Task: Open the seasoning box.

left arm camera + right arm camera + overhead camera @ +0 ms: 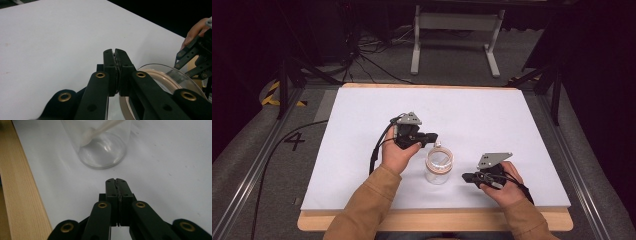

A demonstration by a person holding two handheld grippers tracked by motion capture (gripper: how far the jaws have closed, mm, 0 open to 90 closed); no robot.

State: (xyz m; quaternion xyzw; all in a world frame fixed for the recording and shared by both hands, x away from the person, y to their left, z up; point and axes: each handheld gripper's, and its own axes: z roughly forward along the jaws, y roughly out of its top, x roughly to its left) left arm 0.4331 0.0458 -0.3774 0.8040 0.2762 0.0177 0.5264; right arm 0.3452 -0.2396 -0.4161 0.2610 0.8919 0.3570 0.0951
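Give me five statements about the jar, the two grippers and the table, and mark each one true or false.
1. The clear jar stands upright on the white table. True.
2. The right gripper is clamped on the jar. False: its jaws are shut on nothing, short of the jar.
3. The left gripper is wide open. False: its jaws are closed together.
4. A pale stick leans inside the jar. True.
5. The jar lies between the two grippers. True.

Overhead view; close tong-mounted views
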